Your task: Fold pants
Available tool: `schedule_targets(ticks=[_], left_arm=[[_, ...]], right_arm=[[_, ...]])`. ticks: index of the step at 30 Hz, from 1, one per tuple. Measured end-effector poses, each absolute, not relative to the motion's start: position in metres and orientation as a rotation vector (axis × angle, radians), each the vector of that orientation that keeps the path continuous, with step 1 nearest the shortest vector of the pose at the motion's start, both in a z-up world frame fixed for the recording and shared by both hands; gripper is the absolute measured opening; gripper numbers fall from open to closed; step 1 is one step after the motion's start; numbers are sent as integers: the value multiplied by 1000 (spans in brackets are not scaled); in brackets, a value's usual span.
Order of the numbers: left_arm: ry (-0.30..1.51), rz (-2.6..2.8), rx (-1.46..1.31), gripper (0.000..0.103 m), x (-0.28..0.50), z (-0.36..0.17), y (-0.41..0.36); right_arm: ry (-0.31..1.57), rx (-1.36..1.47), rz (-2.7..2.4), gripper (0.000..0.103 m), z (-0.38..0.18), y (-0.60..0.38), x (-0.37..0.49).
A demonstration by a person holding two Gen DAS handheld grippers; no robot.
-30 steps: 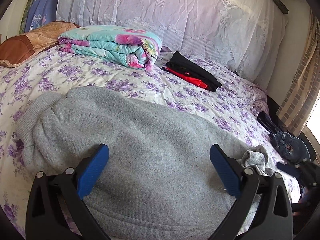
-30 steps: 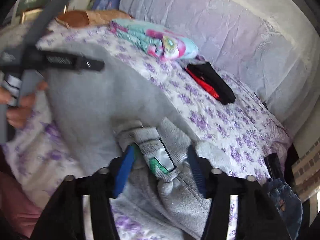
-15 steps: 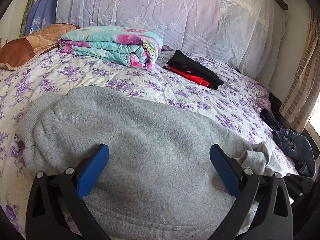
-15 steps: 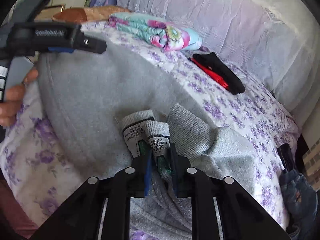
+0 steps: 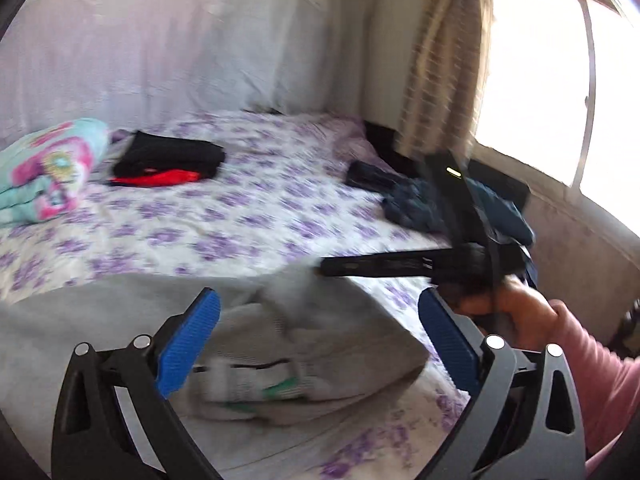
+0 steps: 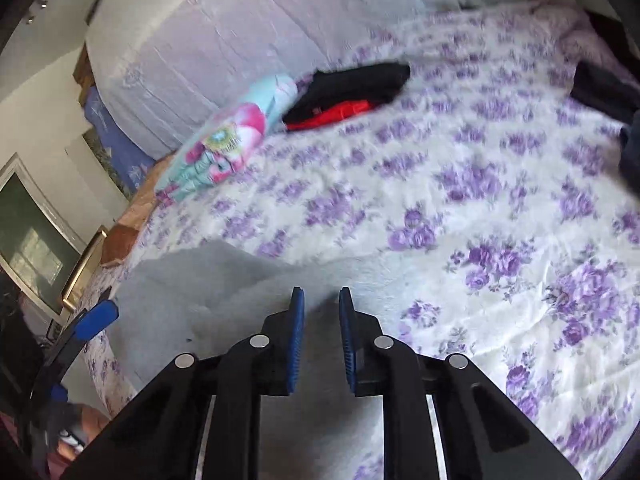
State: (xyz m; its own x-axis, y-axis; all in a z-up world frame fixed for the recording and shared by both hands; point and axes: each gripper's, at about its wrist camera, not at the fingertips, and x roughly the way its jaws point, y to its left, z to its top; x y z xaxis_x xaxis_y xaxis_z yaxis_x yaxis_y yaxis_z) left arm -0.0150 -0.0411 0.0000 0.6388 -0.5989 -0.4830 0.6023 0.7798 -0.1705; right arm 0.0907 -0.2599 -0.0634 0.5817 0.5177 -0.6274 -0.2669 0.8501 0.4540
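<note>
Gray pants [image 5: 132, 320] spread on the flowered bed sheet [image 5: 248, 216], one end doubled over with white labels [image 5: 256, 388] showing near the front edge. Left gripper [image 5: 320, 344] hovering above that fold, jaws spread wide and released, nothing between them; right gripper [image 6: 321, 320] with jaws just drawn nearly together, seemingly clenched on gray fabric, though blur leaves the grip itself unclear. Beyond on the bed, black and red clothes [image 5: 168, 162], a folded pastel blanket [image 5: 44, 172] and dark garments [image 5: 424, 204] by the window.

Grey fleece pants [image 5: 120, 320], folded on bed
</note>
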Motion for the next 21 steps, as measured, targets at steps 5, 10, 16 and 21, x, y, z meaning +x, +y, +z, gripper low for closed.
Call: schedule_targets(ticks=[5, 10, 16, 21], left_arm=[[818, -720, 47, 93, 18, -58, -79], [806, -697, 110, 94, 7, -71, -77], [764, -679, 153, 94, -4, -63, -77], [705, -707, 127, 94, -18, -47, -67]], right_arm=[[839, 356, 495, 14, -71, -264, 112], [850, 402, 502, 1, -83, -274, 128], [751, 435, 554, 8, -54, -279, 88], [692, 412, 598, 20, -49, -279, 20]])
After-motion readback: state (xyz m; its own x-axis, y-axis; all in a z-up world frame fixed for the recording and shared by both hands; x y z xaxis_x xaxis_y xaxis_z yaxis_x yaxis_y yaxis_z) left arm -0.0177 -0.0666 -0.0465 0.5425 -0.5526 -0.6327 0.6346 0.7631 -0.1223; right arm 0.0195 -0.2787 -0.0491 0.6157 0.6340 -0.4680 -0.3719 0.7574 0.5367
